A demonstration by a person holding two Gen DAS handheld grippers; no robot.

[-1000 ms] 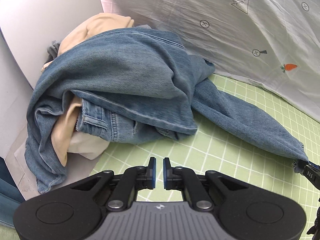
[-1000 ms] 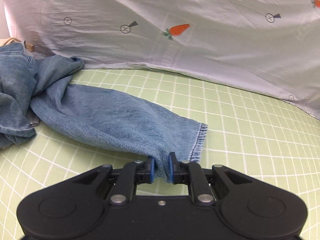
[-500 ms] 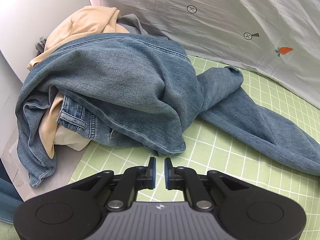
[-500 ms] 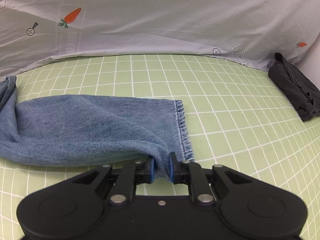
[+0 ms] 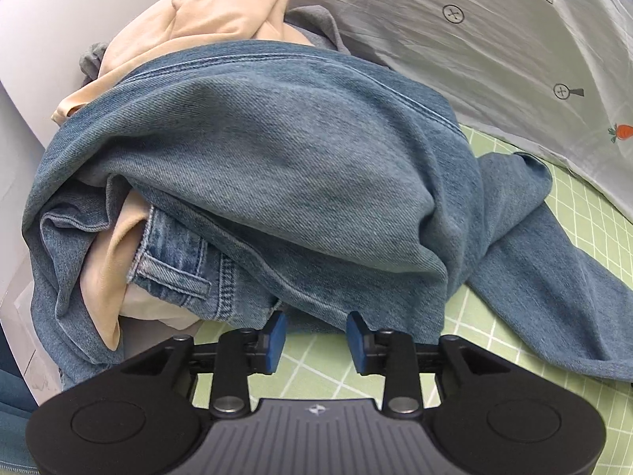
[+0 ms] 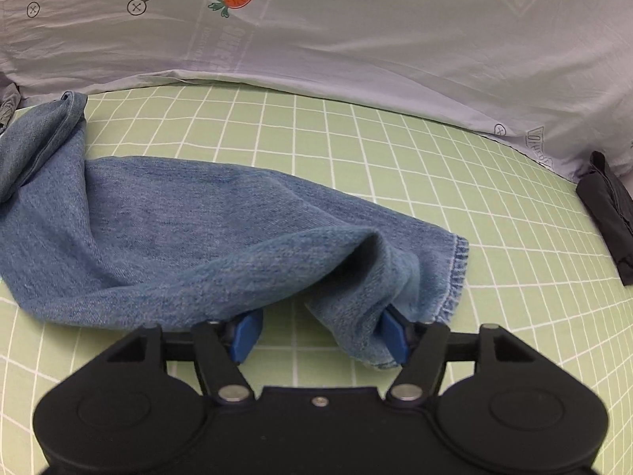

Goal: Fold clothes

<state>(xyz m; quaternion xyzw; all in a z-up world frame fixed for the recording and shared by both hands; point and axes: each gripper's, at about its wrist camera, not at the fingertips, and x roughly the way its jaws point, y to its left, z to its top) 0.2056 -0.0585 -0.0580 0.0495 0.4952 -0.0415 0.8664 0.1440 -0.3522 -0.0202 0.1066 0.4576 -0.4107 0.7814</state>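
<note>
Since half a second ago both claws have spread apart: the right gripper has let go of the hem of the blue denim jeans, whose leg now drapes loosely over its parted blue pads on the green gridded mat. The left gripper, jaws wide and empty, sits at the lower edge of the bunched jeans, heaped over a beige garment. Behind hangs a carrot-print white sheet; a folded black cloth lies far right.

Matt twill denim jeans lie on a smooth gridded mat.
</note>
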